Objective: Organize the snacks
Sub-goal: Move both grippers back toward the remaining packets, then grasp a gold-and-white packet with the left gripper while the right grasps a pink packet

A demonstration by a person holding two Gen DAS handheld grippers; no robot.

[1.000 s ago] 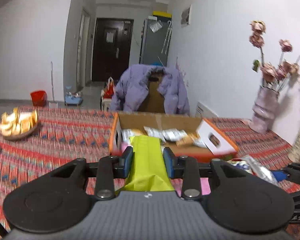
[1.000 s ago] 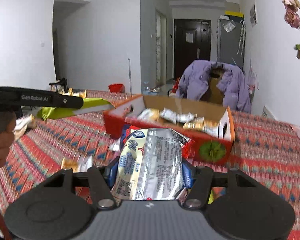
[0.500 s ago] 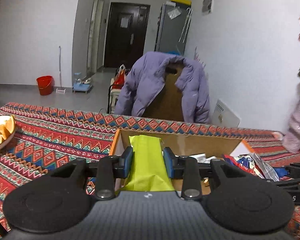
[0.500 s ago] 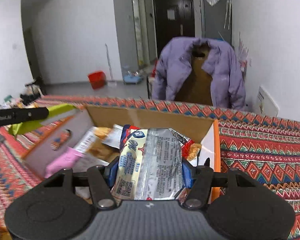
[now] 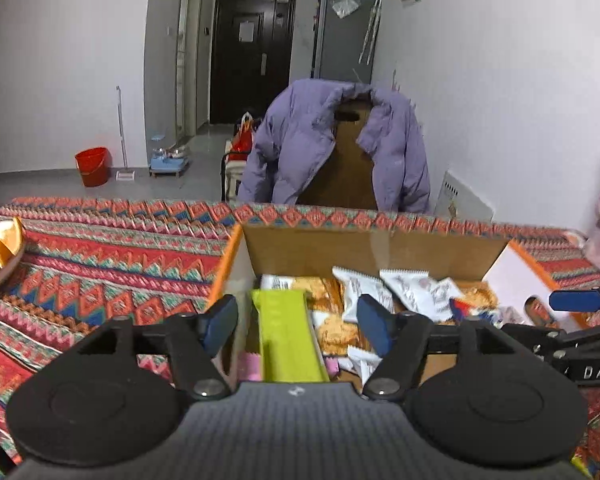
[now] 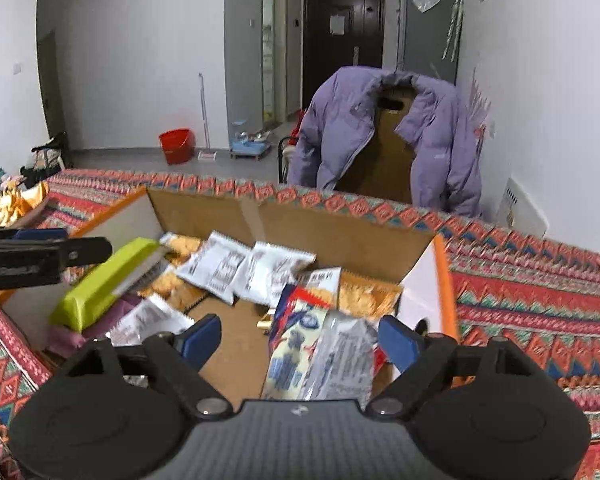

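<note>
- Cardboard walls of the open box (image 6: 328, 236) stand on our patterned red tablecloth (image 5: 100, 256), and both our grippers hang over its inside.
- We are letting go with the left gripper (image 5: 298, 326): its jaws are opening, and the lime-green snack bar (image 5: 288, 340) lies between the blue pads without either pad pressing on it.
- From the right wrist view we see that green bar tilted against the box's left wall, just under the left gripper's black finger.
- We are also letting go with the right gripper (image 6: 300, 340): its jaws are opening, with the silver and blue snack packet (image 6: 320, 356) between them and gaps at both pads.
- White sachets (image 6: 252, 268) and orange cracker packs (image 6: 370, 298) already lie on the box floor.
- Beyond the table a purple jacket (image 5: 312, 140) hangs over a chair.
</note>
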